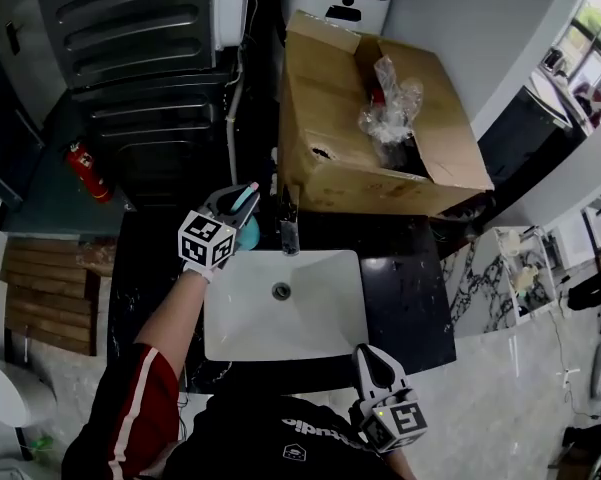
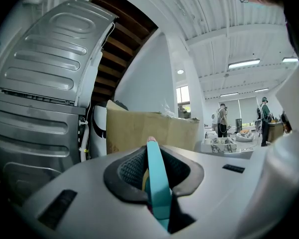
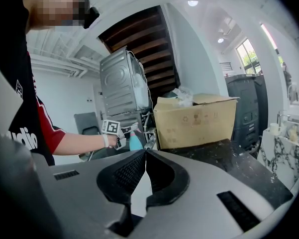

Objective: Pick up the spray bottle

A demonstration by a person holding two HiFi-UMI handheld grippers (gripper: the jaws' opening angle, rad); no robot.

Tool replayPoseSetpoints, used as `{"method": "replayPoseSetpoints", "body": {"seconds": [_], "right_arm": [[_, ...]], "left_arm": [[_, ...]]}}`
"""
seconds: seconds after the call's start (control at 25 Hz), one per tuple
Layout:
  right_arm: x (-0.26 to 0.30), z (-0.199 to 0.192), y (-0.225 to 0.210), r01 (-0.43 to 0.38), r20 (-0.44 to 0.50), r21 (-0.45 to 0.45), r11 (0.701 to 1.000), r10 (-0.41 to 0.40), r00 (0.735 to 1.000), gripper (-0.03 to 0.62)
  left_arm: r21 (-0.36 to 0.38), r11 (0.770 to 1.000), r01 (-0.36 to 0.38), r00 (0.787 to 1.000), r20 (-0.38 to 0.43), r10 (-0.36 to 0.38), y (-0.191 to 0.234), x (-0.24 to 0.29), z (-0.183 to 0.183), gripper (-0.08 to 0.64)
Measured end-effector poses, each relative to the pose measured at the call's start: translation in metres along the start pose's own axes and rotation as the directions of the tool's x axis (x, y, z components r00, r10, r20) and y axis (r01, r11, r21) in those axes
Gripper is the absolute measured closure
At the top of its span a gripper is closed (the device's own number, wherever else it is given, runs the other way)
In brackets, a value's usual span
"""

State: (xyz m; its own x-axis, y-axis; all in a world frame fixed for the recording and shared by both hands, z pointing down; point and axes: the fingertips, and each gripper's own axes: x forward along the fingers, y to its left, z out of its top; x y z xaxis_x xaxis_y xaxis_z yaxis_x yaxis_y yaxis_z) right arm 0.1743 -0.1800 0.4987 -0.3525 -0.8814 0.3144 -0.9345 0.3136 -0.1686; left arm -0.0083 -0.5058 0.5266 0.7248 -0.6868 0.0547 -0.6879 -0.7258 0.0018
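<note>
The spray bottle (image 1: 248,232) is teal with a pale pink tip and stands by the back left corner of the white sink (image 1: 325,313). My left gripper (image 1: 242,198) is shut on its upper part. In the left gripper view a teal strip of the bottle (image 2: 156,183) is pinched between the dark pads, and the bottle's body is hidden below. The right gripper view shows the bottle (image 3: 135,143) small beside the left hand. My right gripper (image 1: 366,354) hangs near the sink's front edge close to the person's body, its jaws (image 3: 145,156) shut with nothing between them.
A faucet (image 1: 288,230) stands just right of the bottle. Behind it a large open cardboard box (image 1: 350,133) with plastic wrap fills the back of the black counter (image 1: 410,298). A grey washing machine (image 1: 140,58) and a red fire extinguisher (image 1: 85,171) are at the left.
</note>
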Motion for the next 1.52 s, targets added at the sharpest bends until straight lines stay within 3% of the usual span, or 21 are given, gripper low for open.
{"method": "replayPoseSetpoints", "body": {"seconds": [0.28, 0.52, 1.08, 1.24, 1.4, 1.52], "right_arm": [[0.008, 0.009, 0.005, -0.05, 0.029, 0.004, 0.999, 0.05, 0.998, 0.552], [0.02, 0.023, 0.015, -0.11, 0.07, -0.019, 0.994, 0.111, 0.991, 0.554], [0.049, 0.082, 0.031, -0.193, 0.151, -0.082, 0.978, 0.203, 0.967, 0.552], [0.056, 0.088, 0.04, -0.211, 0.149, -0.107, 0.972, 0.225, 0.963, 0.552], [0.062, 0.089, 0.049, -0.238, 0.145, -0.114, 0.965, 0.253, 0.957, 0.552], [0.066, 0.084, 0.055, -0.252, 0.127, -0.117, 0.961, 0.266, 0.956, 0.552]], "left_arm": [[0.052, 0.999, 0.011, 1.0, -0.004, -0.011, -0.026, -0.036, 0.018, 0.489], [0.046, 0.998, 0.031, 0.999, 0.01, -0.032, -0.052, -0.074, 0.036, 0.489], [0.096, 0.994, 0.049, 0.999, -0.016, -0.048, -0.115, -0.158, 0.085, 0.489], [0.074, 0.996, 0.049, 0.998, -0.049, -0.046, -0.134, -0.177, 0.079, 0.489], [0.024, 0.998, 0.055, 0.998, -0.032, -0.054, -0.149, -0.194, 0.078, 0.489], [0.033, 0.998, 0.059, 0.998, -0.035, -0.058, -0.159, -0.203, 0.078, 0.489]]}}
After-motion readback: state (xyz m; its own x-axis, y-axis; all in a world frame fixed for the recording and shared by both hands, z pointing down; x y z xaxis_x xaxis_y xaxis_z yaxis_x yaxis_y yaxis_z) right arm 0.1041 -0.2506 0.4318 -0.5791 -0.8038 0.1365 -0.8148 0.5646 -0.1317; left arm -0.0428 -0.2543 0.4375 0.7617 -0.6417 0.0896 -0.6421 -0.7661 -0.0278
